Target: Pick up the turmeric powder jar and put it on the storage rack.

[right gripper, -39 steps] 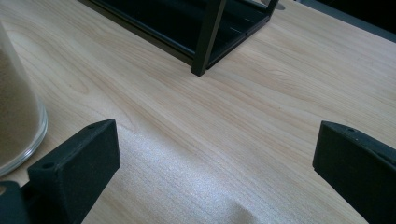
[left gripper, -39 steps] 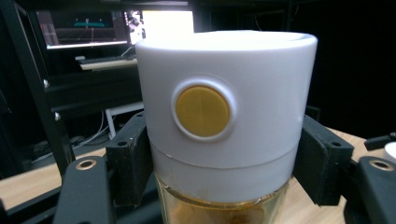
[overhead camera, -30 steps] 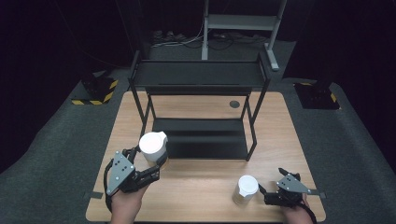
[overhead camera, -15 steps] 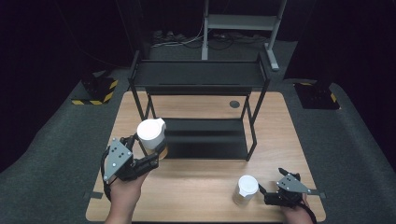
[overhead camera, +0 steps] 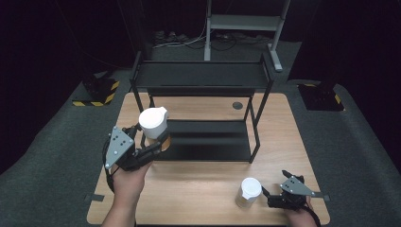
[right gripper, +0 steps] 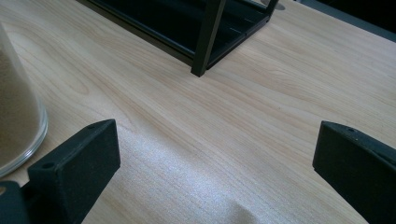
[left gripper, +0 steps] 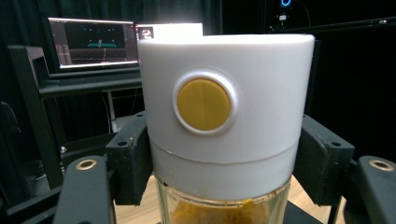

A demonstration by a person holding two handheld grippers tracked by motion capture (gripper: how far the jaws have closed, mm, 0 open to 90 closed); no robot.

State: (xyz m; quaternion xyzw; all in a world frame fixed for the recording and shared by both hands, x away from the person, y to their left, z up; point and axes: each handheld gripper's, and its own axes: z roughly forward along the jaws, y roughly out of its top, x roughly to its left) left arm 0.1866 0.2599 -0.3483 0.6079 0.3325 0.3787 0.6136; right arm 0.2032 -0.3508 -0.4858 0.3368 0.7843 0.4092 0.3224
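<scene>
My left gripper (overhead camera: 150,138) is shut on a glass jar (overhead camera: 152,123) with a tall white lid, held above the table's left side just in front of the black rack (overhead camera: 203,75). In the left gripper view the jar (left gripper: 224,121) shows a round yellow disc on its lid and yellow-brown contents, and both black pads (left gripper: 130,158) press its sides. A second white-lidded jar (overhead camera: 249,191) stands near the table's front right. My right gripper (overhead camera: 273,189) rests on the table just right of it. Its jaws (right gripper: 215,158) stand wide open over bare wood, with that jar (right gripper: 18,116) outside the left one.
The two-tier black rack has a lower shelf (overhead camera: 208,142) and slim corner posts (right gripper: 208,37). The wooden table (overhead camera: 198,184) has a round cable hole (overhead camera: 237,105) behind the rack. Dark carpet surrounds the table, with monitors (left gripper: 93,42) beyond.
My left gripper has lifted the jar and carried it away from the person, toward the rack's left front corner. The right gripper and the second jar have stayed put.
</scene>
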